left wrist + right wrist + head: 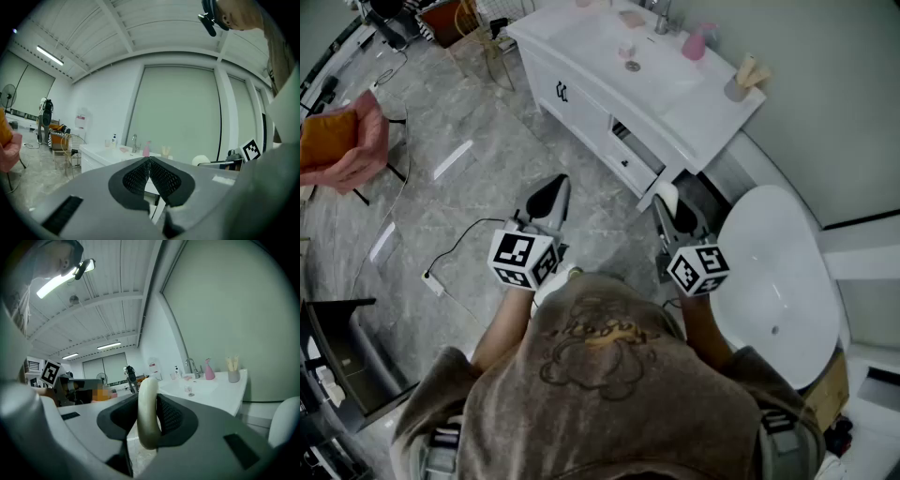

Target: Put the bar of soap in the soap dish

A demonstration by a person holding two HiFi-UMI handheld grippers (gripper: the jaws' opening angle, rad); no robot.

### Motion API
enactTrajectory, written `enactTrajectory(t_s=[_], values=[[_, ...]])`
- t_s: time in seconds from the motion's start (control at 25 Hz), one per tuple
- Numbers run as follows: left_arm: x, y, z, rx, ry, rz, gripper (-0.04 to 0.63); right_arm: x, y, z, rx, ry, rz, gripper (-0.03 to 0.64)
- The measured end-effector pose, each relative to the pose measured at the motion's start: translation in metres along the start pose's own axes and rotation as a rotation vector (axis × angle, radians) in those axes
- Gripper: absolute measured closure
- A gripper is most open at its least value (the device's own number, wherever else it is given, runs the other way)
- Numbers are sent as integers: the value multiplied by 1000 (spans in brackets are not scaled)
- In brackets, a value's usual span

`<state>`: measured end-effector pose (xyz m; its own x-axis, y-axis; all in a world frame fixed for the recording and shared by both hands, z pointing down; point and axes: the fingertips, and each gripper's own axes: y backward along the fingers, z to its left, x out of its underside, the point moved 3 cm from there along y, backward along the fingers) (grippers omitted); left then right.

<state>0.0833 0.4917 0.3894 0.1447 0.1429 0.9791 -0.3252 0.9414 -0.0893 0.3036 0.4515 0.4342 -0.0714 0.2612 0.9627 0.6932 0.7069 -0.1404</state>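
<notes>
A cream oval bar of soap stands on edge between the pads of my right gripper, which is shut on it. In the head view the soap shows white at the tip of the right gripper, held in the air in front of the white vanity. A small pinkish soap dish lies on the vanity top by the faucet, well beyond both grippers. My left gripper is level beside the right one. Its pads meet with nothing between them.
On the vanity stand a pink spray bottle and a cup of toothbrushes, around a sink basin. A white bathtub is at the right. A pink chair and a cable with a plug are on the marble floor at left.
</notes>
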Motion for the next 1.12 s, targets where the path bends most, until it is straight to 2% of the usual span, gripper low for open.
enactTrajectory(t_s=[0.32,0.52,0.6,0.88,1.12], values=[[0,-7,14,15,-4,-10,591,5,-19,11,-14,-33,-8,497],[10,-7,33,48,-19,15,591,16,-31,23,-6,-30,-10,497],[8,-8,44,60,-33,-2,591,17,-38,28,0,-34,-20,497],[-2,-21,79,91,-42,2,591,12,-80,38,4,-25,-38,497],[-4,-56,119,79,-32,-1,591,9,-130,21,14,-43,-35,497]])
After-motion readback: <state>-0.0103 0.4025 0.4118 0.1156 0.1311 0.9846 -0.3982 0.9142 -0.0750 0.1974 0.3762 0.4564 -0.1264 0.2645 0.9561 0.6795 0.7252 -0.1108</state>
